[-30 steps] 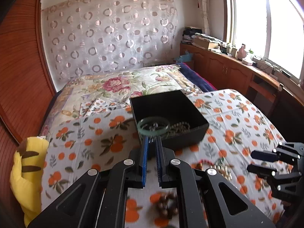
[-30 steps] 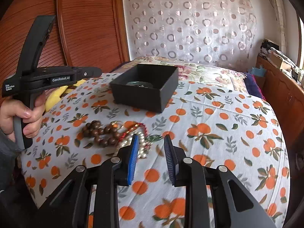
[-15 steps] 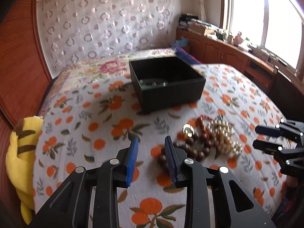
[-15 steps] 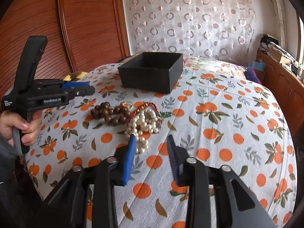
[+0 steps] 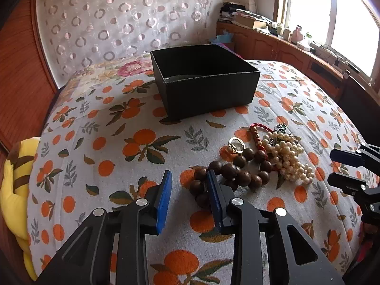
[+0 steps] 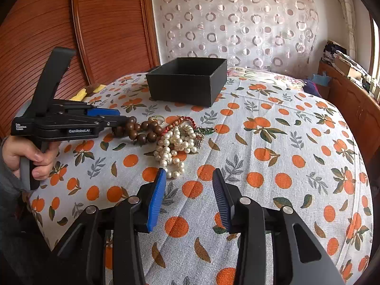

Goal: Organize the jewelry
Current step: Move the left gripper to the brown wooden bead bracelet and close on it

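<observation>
- Both grippers hover low over the bedspread (image 5: 99, 142), empty: the left gripper (image 5: 188, 197) has its jaws opening, with the near end of the wooden bead bracelet (image 5: 235, 171) showing in the gap and the pads not pressing on it, while the right gripper (image 6: 187, 197) has its jaws opening with only cloth between them, just short of the pearls (image 6: 173, 144).
- Black box (image 5: 204, 80) stands well behind the pile; a pale curved rim shows inside it, so I judge one piece already put away.
- Left on the cloth, tangled together: the wooden beads, the pearls, a red beaded cord (image 5: 257, 133) and a gold ring (image 5: 236, 143).
- Most of the sorting looks undone.
</observation>
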`<state>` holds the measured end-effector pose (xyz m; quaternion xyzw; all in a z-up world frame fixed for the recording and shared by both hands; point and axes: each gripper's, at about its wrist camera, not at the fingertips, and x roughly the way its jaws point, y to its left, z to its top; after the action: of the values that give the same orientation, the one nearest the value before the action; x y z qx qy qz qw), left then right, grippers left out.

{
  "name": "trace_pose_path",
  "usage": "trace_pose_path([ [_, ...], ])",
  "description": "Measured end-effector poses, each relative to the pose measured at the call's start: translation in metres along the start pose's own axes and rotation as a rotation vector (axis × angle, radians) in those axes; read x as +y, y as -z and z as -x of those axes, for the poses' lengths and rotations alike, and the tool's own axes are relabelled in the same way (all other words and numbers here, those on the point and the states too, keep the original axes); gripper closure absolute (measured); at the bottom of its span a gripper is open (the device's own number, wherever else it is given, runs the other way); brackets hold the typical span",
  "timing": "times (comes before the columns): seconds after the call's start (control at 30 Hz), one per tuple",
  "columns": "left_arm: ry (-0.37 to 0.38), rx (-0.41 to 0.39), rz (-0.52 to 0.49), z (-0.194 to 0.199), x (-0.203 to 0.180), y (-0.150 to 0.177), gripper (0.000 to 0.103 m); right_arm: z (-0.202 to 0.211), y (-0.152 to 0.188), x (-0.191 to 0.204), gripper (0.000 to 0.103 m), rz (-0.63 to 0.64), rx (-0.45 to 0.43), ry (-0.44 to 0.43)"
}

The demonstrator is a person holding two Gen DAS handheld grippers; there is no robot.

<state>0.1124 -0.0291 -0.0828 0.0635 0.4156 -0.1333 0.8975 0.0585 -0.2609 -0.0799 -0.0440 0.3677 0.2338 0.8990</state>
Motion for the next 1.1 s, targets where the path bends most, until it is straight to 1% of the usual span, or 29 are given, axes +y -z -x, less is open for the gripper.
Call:
trace_pose_path([
  [0.2,-0.015,0.0,0.001,-0.006,0.001,-0.001,0.062,0.0,0.0,-0.001,0.06,-0.012,0.0,-0.008],
  [0.27,-0.012,-0.004,0.016,-0.007,0.004,-0.001,0.059,-0.001,0.0,-0.001,0.06,-0.014,0.001,-0.009],
  [0.33,-0.002,-0.004,0.026,-0.007,0.007,-0.001,0.058,-0.001,0.0,-0.001,0.06,-0.014,0.003,-0.01],
  [0.37,-0.001,-0.003,0.022,-0.008,0.006,-0.001,0.056,-0.002,0.0,-0.001,0.06,-0.014,0.004,-0.011],
  [0.4,0.0,-0.001,0.014,-0.008,0.004,-0.002,0.045,-0.003,0.0,-0.001,0.06,-0.014,0.007,-0.013],
  [0.43,0.005,0.006,-0.003,-0.01,0.001,-0.002,0.039,-0.003,0.0,-0.002,0.06,-0.015,0.008,-0.014],
  [0.47,0.002,0.015,-0.014,-0.012,-0.001,-0.002,0.024,-0.003,0.0,-0.002,0.06,-0.016,0.009,-0.015],
  [0.5,0.0,0.025,-0.018,-0.014,-0.002,-0.002,0.021,-0.003,0.0,-0.002,0.06,-0.016,0.01,-0.015],
  [0.73,-0.001,0.025,-0.019,-0.014,-0.004,-0.003,0.021,-0.004,0.0,-0.002,0.06,-0.013,0.01,-0.014],
  [0.77,-0.002,0.025,-0.02,-0.014,-0.004,-0.003,0.022,-0.003,0.0,-0.002,0.06,-0.014,0.009,-0.014],
  [0.83,0.007,0.015,-0.025,-0.012,-0.005,-0.002,0.033,-0.004,0.0,-0.002,0.06,-0.017,0.01,-0.015],
  [0.9,0.018,0.001,-0.035,-0.008,-0.007,-0.002,0.055,-0.004,0.0,-0.002,0.06,-0.016,0.011,-0.016],
  [0.93,0.024,-0.003,-0.039,-0.007,-0.008,-0.001,0.061,-0.004,0.0,-0.002,0.06,-0.015,0.011,-0.016],
  [0.97,0.032,-0.006,-0.044,-0.005,-0.01,0.0,0.074,-0.004,0.0,-0.002,0.06,-0.015,0.013,-0.017],
  [1.0,0.044,-0.009,-0.048,-0.004,-0.012,0.001,0.089,-0.004,0.0,-0.002,0.06,-0.016,0.013,-0.017],
  [1.1,0.057,-0.025,-0.03,0.003,-0.014,0.005,0.091,-0.005,0.0,-0.002,0.06,-0.015,0.015,-0.015],
])
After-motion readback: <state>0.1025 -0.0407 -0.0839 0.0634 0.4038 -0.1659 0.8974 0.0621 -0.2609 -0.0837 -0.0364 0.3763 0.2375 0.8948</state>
